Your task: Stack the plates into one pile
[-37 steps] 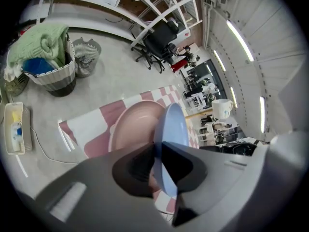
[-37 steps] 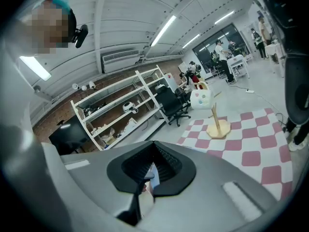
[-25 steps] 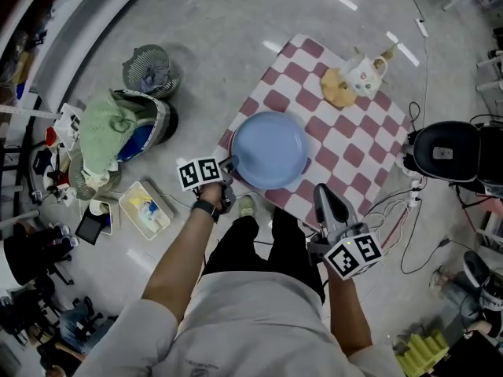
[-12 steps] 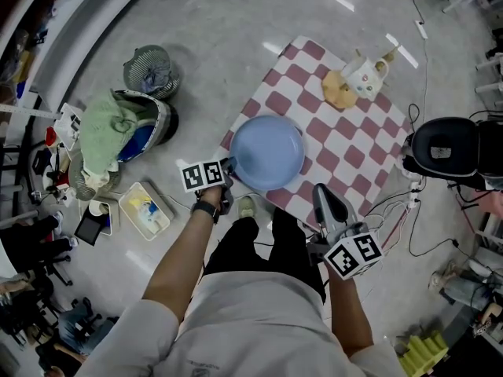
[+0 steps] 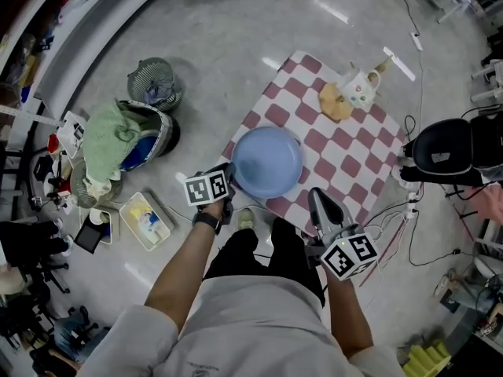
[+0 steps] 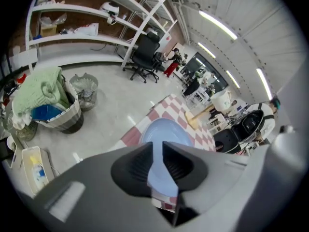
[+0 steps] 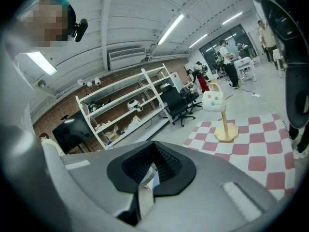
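A light blue plate (image 5: 267, 162) lies on a red-and-white checked mat (image 5: 346, 148) on the floor; whether it is one plate or a pile I cannot tell. My left gripper (image 5: 229, 171) is at the plate's near left rim, its jaws closed to a narrow slit with the blue plate (image 6: 161, 129) showing in it. My right gripper (image 5: 318, 195) hovers shut and empty over the mat's near edge, right of the plate. In the right gripper view the right gripper (image 7: 154, 146) has its tips together, and the mat (image 7: 260, 144) lies ahead.
A mug on a wooden stand (image 5: 350, 93) sits at the mat's far end. A laundry basket with green cloth (image 5: 126, 136), a wire bin (image 5: 156, 81) and a small tray (image 5: 145, 218) stand left. A black round appliance (image 5: 444, 155) and cables (image 5: 393, 234) lie right.
The head view has shifted a little. My left gripper stays at the plate's rim and the right gripper holds its place; the plate has barely moved on the mat.
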The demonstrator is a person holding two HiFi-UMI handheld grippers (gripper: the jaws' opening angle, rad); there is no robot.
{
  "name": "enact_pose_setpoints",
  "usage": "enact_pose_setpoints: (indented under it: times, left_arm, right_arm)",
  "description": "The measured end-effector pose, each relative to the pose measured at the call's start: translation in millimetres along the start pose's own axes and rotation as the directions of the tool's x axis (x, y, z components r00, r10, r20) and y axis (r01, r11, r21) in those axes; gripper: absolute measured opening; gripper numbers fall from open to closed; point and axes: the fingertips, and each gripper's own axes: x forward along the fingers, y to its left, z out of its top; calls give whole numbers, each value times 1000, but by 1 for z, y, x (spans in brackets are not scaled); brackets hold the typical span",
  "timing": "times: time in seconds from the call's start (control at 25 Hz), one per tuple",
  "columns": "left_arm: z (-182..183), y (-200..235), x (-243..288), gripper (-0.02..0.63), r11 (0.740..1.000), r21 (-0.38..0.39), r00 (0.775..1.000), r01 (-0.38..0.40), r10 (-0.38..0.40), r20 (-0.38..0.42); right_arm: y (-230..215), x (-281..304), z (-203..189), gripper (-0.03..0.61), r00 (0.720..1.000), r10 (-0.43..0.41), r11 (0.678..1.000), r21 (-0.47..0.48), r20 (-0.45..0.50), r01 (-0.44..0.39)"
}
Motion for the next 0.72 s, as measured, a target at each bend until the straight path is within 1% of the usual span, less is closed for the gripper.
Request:
enact_pose_setpoints:
  times: [0.08,0.24,0.36,0.52,0.72]
  left_arm:
    - [13,-15,-13,62,999,28,999,27,-28,39]
    - [40,-52,-41,15,991,94,987,99,-110,115]
    - [61,-84,-69,6,975,149,967,166,-190,167]
    - [77,-120,-104,6,951,206,937,231,-274,217]
    - [92,-168,-142,6,905,316,898,283,-366,244]
  right_arm:
    - [4,4,0,11,1000,7,1000,-8,-4,-7]
    - [15,11,8,9,1000,20,999,-40,-4,-20]
    - [27,14,21,11,999,36,997,-73,13,-35]
    - [41,13,36,9,998,51,992,-114,34,-47]
    - [55,11,57,11,996,61,987,-153,68,-50]
